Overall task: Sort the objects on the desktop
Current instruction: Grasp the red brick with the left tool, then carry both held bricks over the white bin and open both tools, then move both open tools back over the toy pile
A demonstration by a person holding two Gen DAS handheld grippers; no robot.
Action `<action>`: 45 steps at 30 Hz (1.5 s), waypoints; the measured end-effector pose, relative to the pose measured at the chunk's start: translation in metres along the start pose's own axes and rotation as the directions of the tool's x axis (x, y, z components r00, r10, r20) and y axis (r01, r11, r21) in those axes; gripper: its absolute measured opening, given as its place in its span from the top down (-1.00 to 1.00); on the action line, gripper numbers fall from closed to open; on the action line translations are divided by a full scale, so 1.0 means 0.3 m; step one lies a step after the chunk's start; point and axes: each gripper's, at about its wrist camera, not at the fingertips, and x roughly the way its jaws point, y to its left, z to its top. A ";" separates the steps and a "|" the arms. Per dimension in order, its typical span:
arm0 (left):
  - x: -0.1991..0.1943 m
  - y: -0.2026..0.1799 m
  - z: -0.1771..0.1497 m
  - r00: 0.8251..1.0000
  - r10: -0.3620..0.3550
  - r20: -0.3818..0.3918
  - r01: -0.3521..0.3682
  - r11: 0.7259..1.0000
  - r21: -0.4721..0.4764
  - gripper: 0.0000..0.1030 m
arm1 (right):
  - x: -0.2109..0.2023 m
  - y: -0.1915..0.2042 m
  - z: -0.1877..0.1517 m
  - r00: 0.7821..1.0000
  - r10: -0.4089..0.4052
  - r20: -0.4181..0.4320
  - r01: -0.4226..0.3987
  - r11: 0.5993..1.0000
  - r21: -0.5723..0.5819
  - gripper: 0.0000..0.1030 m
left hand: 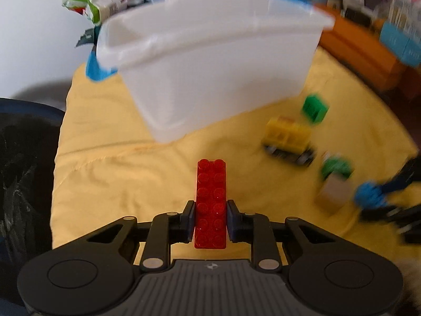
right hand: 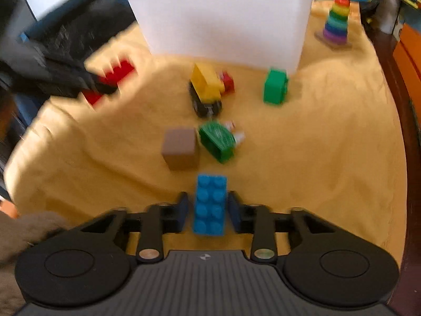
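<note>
Left gripper (left hand: 210, 220) pinches a red brick (left hand: 210, 202), long axis pointing ahead toward the white bin (left hand: 210, 60). Right gripper (right hand: 208, 212) holds a blue brick (right hand: 209, 204) likewise aimed at the bin; pads appear to touch, though blur hinders. Both bricks sit over yellow cloth (right hand: 315, 171), near side of bin.

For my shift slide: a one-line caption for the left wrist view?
Left hand-held gripper clamps a long red brick above the yellow cloth, facing the white bin.
</note>
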 end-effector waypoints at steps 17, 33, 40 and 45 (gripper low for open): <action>-0.166 0.102 0.504 0.971 0.067 0.228 -0.037 0.990 -0.134 0.48 | -0.307 -0.042 0.653 0.912 -0.060 0.407 0.073 0.997 -0.019 0.47; -0.075 0.127 0.428 0.986 0.020 0.166 0.007 0.987 -0.161 0.10 | -0.245 -0.107 0.591 0.905 -0.042 0.424 0.044 0.999 0.004 0.17; -0.108 -0.002 0.259 0.987 -0.065 0.144 0.074 0.996 -0.058 -0.06 | -0.245 -0.093 0.369 0.953 -0.018 0.302 0.033 0.998 -0.045 0.40; 0.041 -0.057 0.194 1.000 -0.023 -0.020 0.022 0.997 -0.079 -0.05 | -0.077 -0.032 0.297 0.978 0.066 0.199 -0.056 0.997 -0.056 0.59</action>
